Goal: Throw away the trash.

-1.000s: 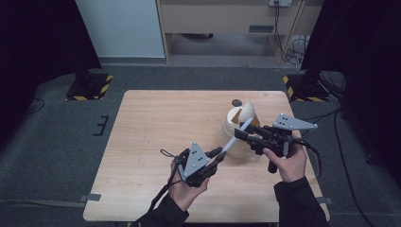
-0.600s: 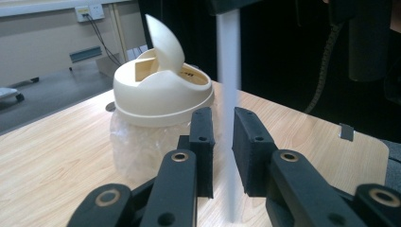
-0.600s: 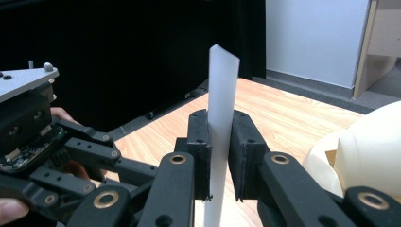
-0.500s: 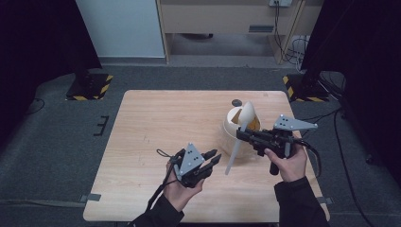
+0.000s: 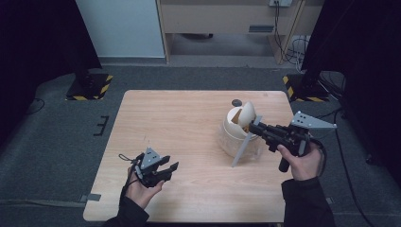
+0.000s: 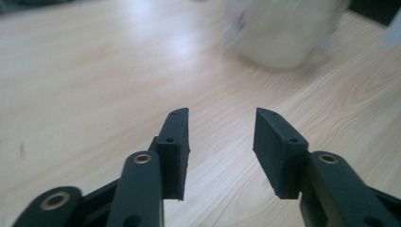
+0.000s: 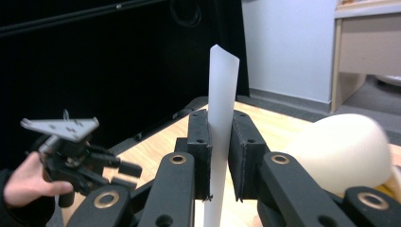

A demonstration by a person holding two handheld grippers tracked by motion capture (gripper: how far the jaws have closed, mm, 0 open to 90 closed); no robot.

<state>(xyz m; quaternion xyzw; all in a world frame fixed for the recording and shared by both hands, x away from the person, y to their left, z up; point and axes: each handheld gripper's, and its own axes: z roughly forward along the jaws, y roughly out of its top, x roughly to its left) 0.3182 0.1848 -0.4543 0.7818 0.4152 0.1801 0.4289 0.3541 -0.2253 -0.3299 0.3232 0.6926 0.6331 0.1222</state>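
My right gripper (image 5: 258,126) is shut on the upper part of a long translucent white strip (image 5: 241,151). The strip slants down to the table in front of a clear tub (image 5: 227,141) that holds cream rounded shells (image 5: 239,118). In the right gripper view the strip (image 7: 221,118) stands upright between the pads, with a cream shell (image 7: 345,146) to the right. My left gripper (image 5: 171,170) hovers low near the table's front left, pointing right. Its jaws have just been opening and hold nothing (image 6: 220,130). The blurred tub (image 6: 283,33) lies ahead of them.
A small dark round object (image 5: 236,101) lies on the wooden table (image 5: 179,118) behind the tub. In the right gripper view the left gripper (image 7: 120,172) appears at the far left. Dark floor surrounds the table, with a cabinet beyond its far edge.
The left gripper has pulled away to the left, from beside the strip's lower end toward the front left, and its jaws have parted. The right gripper has closed on the strip and stayed put.
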